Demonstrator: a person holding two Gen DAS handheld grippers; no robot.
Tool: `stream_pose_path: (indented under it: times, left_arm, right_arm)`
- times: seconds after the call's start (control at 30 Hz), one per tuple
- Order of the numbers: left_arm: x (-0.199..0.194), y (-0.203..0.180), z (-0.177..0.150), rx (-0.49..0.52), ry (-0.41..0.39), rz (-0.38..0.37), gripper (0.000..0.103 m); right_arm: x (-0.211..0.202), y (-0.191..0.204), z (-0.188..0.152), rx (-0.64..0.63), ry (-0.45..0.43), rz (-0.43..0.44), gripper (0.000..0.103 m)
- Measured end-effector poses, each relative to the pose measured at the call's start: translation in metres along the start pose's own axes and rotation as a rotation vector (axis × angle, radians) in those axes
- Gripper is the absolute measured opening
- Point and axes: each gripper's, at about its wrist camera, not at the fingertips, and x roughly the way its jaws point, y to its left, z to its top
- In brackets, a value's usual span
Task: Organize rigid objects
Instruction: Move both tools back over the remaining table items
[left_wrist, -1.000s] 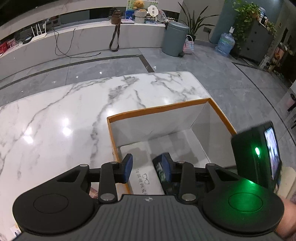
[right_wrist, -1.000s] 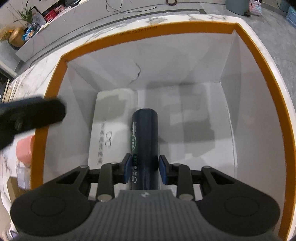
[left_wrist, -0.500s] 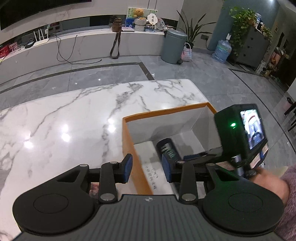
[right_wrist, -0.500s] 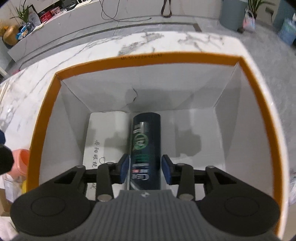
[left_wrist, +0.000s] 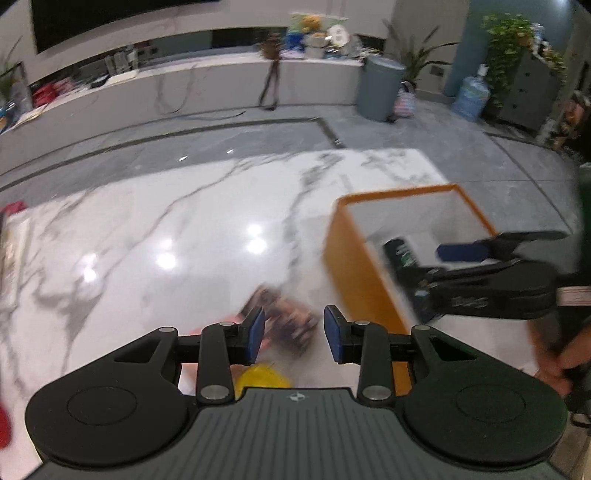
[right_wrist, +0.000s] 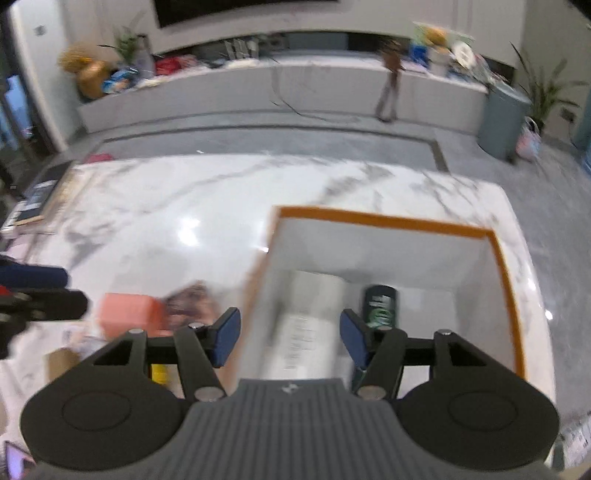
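Left gripper (left_wrist: 293, 336) over the marble table (left_wrist: 166, 229), jaws apart, nothing pinched; blurred packet (left_wrist: 286, 314) and yellow item (left_wrist: 264, 376) on the table beneath. Pink box (right_wrist: 127, 314) just left of the packet. Right of these, orange-rimmed box (right_wrist: 388, 221), white inside. Inside it, white carton (right_wrist: 310, 317) flat on the floor, dark can (right_wrist: 380, 306) lying beside it. Right gripper (right_wrist: 290, 338) above the box, jaws opening, nothing between them.
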Motion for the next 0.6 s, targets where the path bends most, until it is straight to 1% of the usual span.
stream_pose_path:
  times: [0.07,0.13,0.23,0.3,0.37,0.47,0.53,0.6]
  left_arm:
    - [-0.005,0.010,-0.012,-0.008,0.015,0.038,0.041]
    - [-0.010,0.022,-0.026,-0.017,0.025,0.071,0.041]
    - [-0.014,0.038,-0.049,-0.040,0.047,0.079,0.041]
    - [-0.016,0.049,-0.063,-0.060,0.057,0.087,0.042]
    - [-0.017,0.060,-0.079,-0.075,0.060,0.094,0.043]
    - [-0.015,0.072,-0.101,-0.080,0.073,0.081,0.043]
    - [-0.015,0.078,-0.113,-0.091,0.073,0.074,0.045]
    - [-0.013,0.086,-0.122,-0.126,0.063,0.059,0.047]
  right_arm:
    - [-0.005,0.020,-0.003,-0.026,-0.010,0.050,0.060]
    - [-0.008,0.044,-0.009,-0.062,-0.002,0.093,0.060]
    - [-0.002,0.077,-0.023,-0.128,0.029,0.145,0.061]
    - [0.007,0.097,-0.037,-0.166,0.065,0.170,0.063]
    - [0.014,0.117,-0.052,-0.199,0.104,0.193,0.063]
    - [0.027,0.142,-0.074,-0.273,0.174,0.215,0.063]
    - [0.035,0.154,-0.086,-0.327,0.211,0.205,0.063]
    - [0.045,0.159,-0.094,-0.369,0.243,0.192,0.063]
